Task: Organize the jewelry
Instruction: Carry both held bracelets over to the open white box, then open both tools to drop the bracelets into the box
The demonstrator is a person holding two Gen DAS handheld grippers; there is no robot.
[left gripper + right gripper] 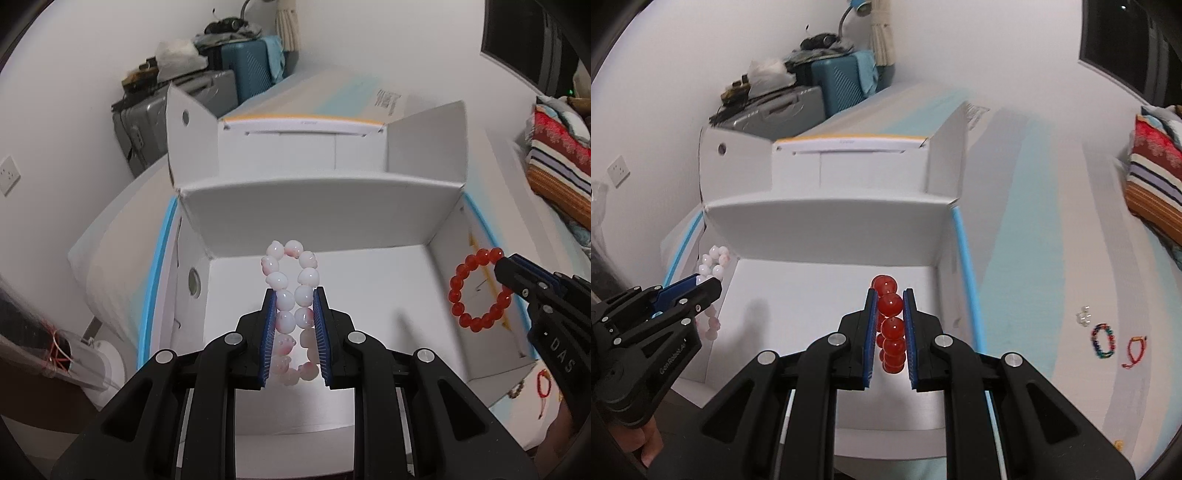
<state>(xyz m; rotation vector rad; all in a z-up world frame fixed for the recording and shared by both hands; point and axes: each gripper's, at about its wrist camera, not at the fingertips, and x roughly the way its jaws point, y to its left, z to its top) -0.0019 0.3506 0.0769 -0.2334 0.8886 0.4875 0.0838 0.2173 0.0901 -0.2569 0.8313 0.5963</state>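
Note:
My left gripper (294,295) is shut on a pink-and-white bead bracelet (291,280) and holds it above the open white cardboard box (369,206). My right gripper (889,293) is shut on a red bead bracelet (891,325), also above the box floor (812,295). In the left wrist view the right gripper (500,264) holds the red bracelet (476,291) over the box's right side. In the right wrist view the left gripper (711,282) holds the pink bracelet (714,264) at the box's left wall.
More jewelry lies on the striped bed cover right of the box: a multicolour bead bracelet (1103,340), a red string bracelet (1134,350) and a small clear bead piece (1084,315). A second long box (314,107) stands behind. Folded blankets (1156,177) lie far right, suitcases (207,88) at back.

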